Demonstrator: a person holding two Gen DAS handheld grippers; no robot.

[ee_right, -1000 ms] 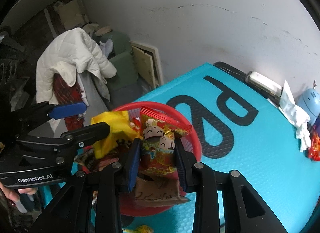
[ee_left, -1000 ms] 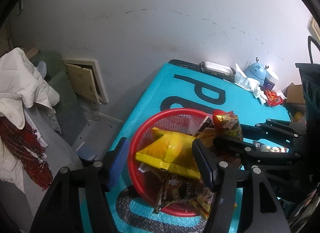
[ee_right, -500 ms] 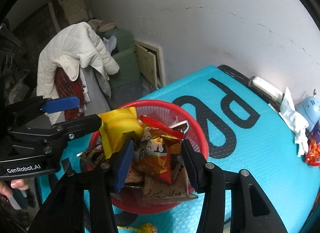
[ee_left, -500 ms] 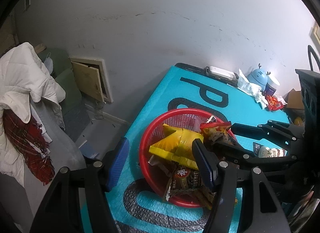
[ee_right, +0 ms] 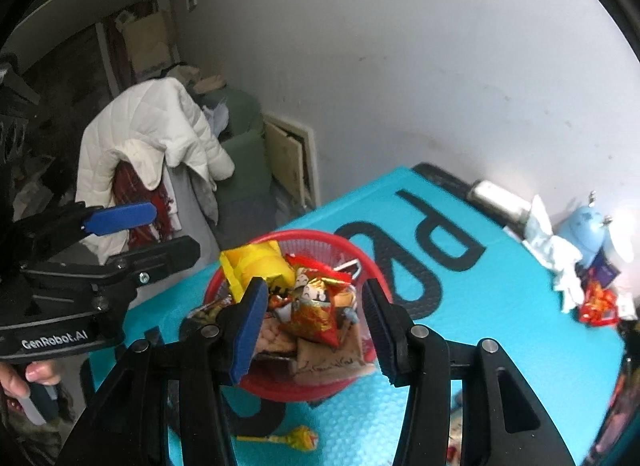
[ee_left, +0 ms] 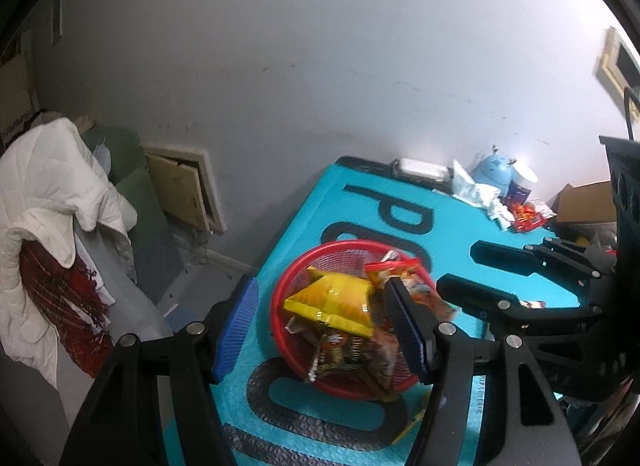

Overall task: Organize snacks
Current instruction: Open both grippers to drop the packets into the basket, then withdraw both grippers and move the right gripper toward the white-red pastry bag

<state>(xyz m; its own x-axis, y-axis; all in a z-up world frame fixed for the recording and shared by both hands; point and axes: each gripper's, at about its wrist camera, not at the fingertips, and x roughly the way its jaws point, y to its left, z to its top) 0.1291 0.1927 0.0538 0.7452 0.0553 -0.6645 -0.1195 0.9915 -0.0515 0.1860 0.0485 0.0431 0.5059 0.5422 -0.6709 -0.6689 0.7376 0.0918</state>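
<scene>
A red mesh basket (ee_left: 288,286) (ee_right: 320,236) stands on the turquoise mat near its left edge, full of snack packs. A yellow bag (ee_left: 332,302) (ee_right: 256,266) lies on top at the left, a red-orange cartoon pack (ee_right: 316,312) (ee_left: 400,272) beside it, and brown packs (ee_left: 344,350) below. My left gripper (ee_left: 320,326) is open and empty above the basket. My right gripper (ee_right: 316,326) is open and empty above the basket too; the cartoon pack lies in the basket between its fingers.
A yellow lollipop (ee_right: 296,438) lies on the mat in front of the basket. At the far right of the table are crumpled tissue (ee_right: 560,262), a blue toy (ee_right: 584,225) and red wrappers (ee_right: 600,302). A chair with a white jacket (ee_right: 148,133) stands left of the table.
My right gripper opened and let the cartoon pack drop into the basket. Both grippers have risen and pulled back from the basket.
</scene>
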